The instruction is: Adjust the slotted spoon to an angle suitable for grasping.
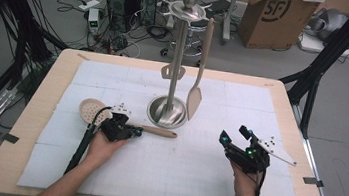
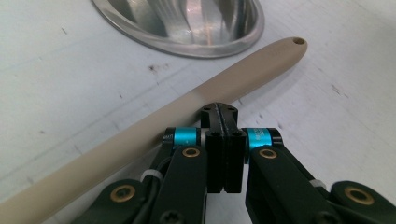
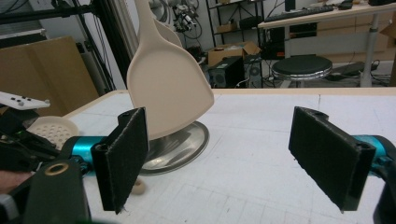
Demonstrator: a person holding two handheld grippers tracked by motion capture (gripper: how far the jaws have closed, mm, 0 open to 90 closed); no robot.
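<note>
A beige skimmer spoon lies flat on the white mat, its round perforated head (image 1: 91, 109) to the left and its handle (image 1: 158, 131) pointing right. My left gripper (image 1: 136, 131) is shut and empty. In the left gripper view its closed tips (image 2: 221, 110) rest against the side of the handle (image 2: 154, 126), which ends in a small hole. My right gripper (image 1: 233, 134) hovers open to the right of the stand. Between its wide black pads (image 3: 123, 154) there is only bare mat.
A steel utensil stand (image 1: 179, 53) rises from a round base (image 1: 156, 112) at the mat's middle. A beige spatula (image 1: 195, 100) and a smaller beige utensil (image 1: 168, 71) hang from it. In the right gripper view the spatula blade (image 3: 166, 88) hangs over the base (image 3: 180, 144).
</note>
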